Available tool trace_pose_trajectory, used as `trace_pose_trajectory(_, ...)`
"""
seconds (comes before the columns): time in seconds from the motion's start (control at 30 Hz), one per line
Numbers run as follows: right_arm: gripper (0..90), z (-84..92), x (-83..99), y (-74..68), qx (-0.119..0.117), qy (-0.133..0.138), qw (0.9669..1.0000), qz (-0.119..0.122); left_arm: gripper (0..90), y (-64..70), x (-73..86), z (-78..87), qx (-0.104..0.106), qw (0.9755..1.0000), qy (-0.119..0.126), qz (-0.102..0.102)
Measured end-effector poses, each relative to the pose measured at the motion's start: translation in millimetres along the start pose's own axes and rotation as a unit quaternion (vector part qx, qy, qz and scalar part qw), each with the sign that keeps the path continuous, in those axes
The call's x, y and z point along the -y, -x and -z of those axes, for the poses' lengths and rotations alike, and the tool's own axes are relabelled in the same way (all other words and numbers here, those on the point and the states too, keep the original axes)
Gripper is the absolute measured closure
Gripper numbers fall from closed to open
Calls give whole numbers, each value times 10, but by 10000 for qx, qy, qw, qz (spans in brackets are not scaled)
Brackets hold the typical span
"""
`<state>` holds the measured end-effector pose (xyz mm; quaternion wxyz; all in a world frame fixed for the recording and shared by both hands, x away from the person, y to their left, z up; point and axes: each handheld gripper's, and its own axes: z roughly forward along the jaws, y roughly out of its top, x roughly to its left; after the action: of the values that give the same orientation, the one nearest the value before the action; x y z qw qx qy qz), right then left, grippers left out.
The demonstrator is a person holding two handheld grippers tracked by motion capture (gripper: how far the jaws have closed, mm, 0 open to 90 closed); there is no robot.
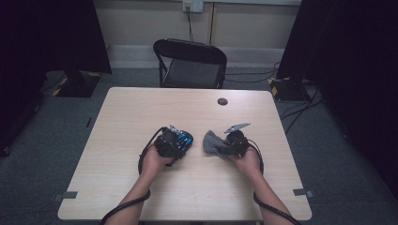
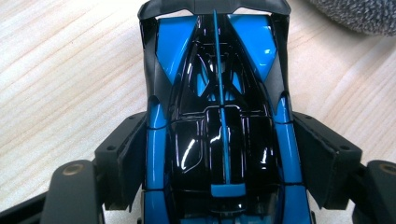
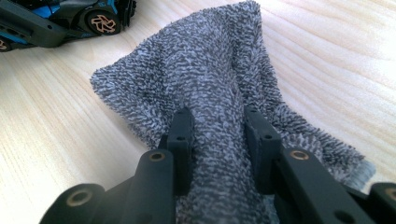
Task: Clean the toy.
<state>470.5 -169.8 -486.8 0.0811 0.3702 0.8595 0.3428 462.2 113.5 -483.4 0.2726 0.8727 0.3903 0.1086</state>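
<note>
My left gripper (image 2: pixel 219 158) clamps the toy car (image 2: pixel 219 116) across its width. Right gripper (image 3: pixel 217 140) pinches the grey cloth (image 3: pixel 210 88); the car lies just to its left.

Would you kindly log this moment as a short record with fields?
Left gripper: jaws closed on the sides of the blue and black toy car
Right gripper: pinching a fold of the grey cloth
Surface: light wooden table
Layout: car at left, cloth at right, apart
Background: black folding chair beyond the table
</note>
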Motion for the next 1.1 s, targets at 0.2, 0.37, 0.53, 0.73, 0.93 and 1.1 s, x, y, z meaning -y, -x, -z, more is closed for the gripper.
trace_pose_trajectory(0.2, 680, 1, -1, 4, -11, 0, 10000, -45, 230, 16, -54, -19, -70, 9998, -154, 75)
trace_pose_trajectory(0.37, 680, 1, -3, 9, -29, -7, 10000, -42, 181, 18, -36, -30, -20, 10000, -88, -4)
trace_pose_trajectory(0.53, 679, 1, -2, 11, -37, -4, 10000, -44, 255, 10, -17, -5, -52, 10000, -20, 42)
trace_pose_trajectory(0.73, 680, 1, -1, 9, -32, -1, 10000, -52, 260, 22, -22, -6, -103, 9999, -29, 84)
trace_pose_trajectory(0.93, 693, 2, -2, 13, -21, 1, 10000, -97, 262, 32, -19, 12, -131, 9999, -82, 34)
trace_pose_trajectory(1.1, 721, 3, 12, 28, -19, 73, 9998, -209, 262, 12, 6, 45, -99, 9999, -22, 96)
